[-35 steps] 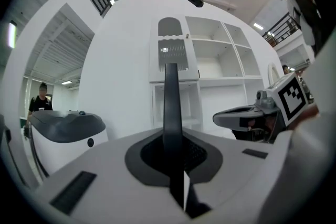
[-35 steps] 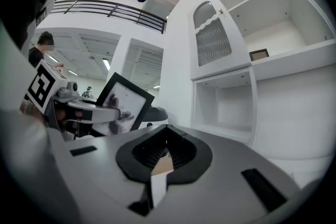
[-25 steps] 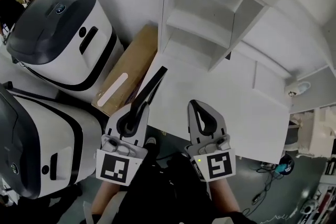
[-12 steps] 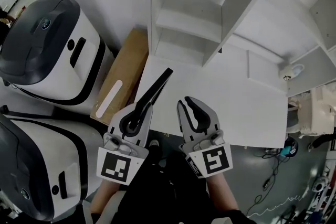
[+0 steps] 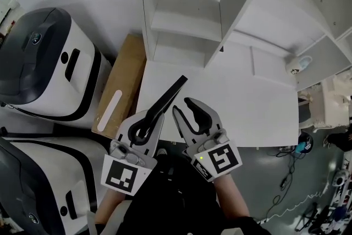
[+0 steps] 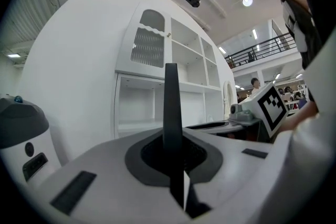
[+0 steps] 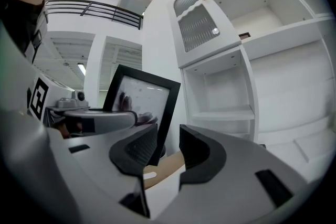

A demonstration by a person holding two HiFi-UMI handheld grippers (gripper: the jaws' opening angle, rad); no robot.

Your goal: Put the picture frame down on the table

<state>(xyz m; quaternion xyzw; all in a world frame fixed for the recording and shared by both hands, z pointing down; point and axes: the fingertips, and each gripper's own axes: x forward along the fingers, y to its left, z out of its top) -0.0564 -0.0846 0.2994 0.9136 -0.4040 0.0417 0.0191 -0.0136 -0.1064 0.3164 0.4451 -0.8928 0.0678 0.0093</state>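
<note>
The left gripper (image 5: pixel 149 120) is clamped on the picture frame (image 5: pixel 168 99), its jaws closed tight on the frame's black edge. The frame juts forward from those jaws and stands on edge, so from above it reads as a thin dark bar, while the right gripper view shows its glazed face and black border. It sits over the near left part of the white desk (image 5: pixel 247 113); I cannot tell whether its lower edge touches the surface.

The right gripper (image 5: pixel 185 109) is just to the right of the left one, close beside the frame. Its jaws have just been opening and now stand wide apart, with nothing gripped between them. Through the gap only the desk edge and the brown cardboard box (image 5: pixel 124 85) show.

Ahead of both grippers, at the back of the desk, rises a white shelf unit (image 5: pixel 187 19). Left of the left gripper, past the box, stand two white and grey machines (image 5: pixel 44 63).
</note>
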